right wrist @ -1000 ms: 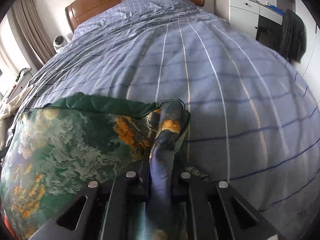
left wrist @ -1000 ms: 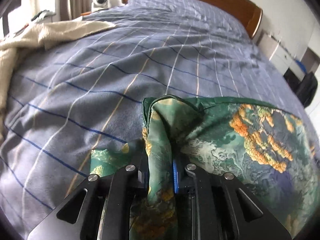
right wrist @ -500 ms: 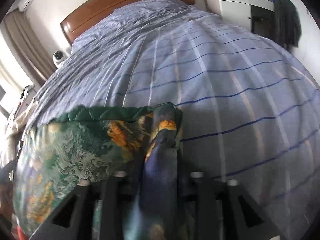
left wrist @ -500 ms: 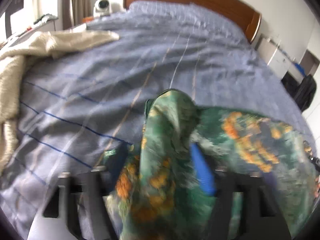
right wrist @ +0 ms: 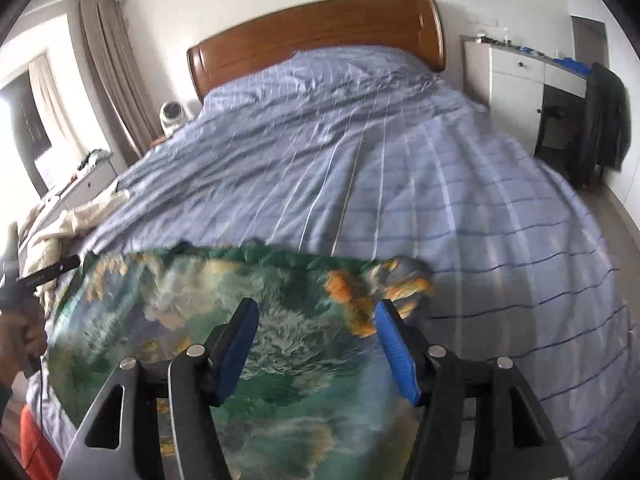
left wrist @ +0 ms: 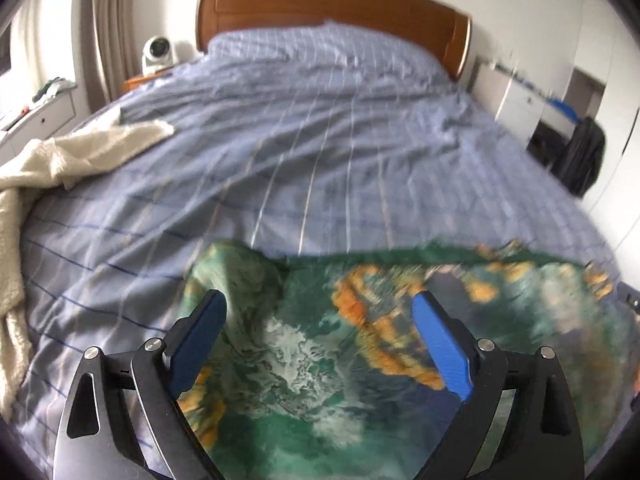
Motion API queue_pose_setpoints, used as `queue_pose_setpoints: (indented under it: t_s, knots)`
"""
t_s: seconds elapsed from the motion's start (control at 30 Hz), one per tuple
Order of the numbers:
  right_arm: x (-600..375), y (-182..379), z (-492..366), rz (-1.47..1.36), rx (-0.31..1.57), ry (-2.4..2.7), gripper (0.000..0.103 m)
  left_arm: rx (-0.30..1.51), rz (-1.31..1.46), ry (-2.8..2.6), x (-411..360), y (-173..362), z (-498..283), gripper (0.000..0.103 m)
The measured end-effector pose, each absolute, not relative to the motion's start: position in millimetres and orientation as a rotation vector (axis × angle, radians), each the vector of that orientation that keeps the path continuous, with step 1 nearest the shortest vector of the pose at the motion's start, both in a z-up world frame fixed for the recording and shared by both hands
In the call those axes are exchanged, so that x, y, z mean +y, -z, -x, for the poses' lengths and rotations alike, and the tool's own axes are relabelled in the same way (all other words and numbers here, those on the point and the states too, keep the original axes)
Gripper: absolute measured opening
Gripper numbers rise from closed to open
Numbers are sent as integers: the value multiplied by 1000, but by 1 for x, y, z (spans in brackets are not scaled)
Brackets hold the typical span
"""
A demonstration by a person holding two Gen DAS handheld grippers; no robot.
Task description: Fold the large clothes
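Garment: soft green printed cloth [left wrist: 304, 364] with orange and pale mottling, folded flat on the near end of the bed [left wrist: 320, 152]
Bed cover: blue-grey sheet with thin stripes, creased; brown wooden headboard [left wrist: 332, 4] at the far end
Left gripper [left wrist: 320, 312]: blue-padded jaws have just been opening, now wide apart, clear of the cloth lying below and between them
Right gripper [right wrist: 316, 316]: jaws have just been opening, apart, cloth beneath, nothing pinched
Hard to see: cloth edges blurred; its near part is cut off by the black frames
Beside the bed: cream fleecy blanket [left wrist: 60, 160] at the left edge, possibly hanging off
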State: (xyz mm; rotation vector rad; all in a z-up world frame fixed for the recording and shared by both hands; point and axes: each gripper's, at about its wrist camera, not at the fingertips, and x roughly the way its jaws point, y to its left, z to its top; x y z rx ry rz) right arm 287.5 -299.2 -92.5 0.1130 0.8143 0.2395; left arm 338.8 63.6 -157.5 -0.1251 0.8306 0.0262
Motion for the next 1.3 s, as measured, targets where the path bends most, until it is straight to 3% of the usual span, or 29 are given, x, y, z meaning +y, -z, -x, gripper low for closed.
queue_pose_setpoints:
  t_s: [0.17,0.37,1.3]
  knots:
    - [-303,154,-296,-162,887,-236,62,865,197,-4,75,196,-335,97]
    - [-322,175,-294,-287,847,-279,62,830,197,5,68,210,-334,101]
    - [-324,182,-293,-296,807,-278,62,813,195,7,66,215,-334,102]
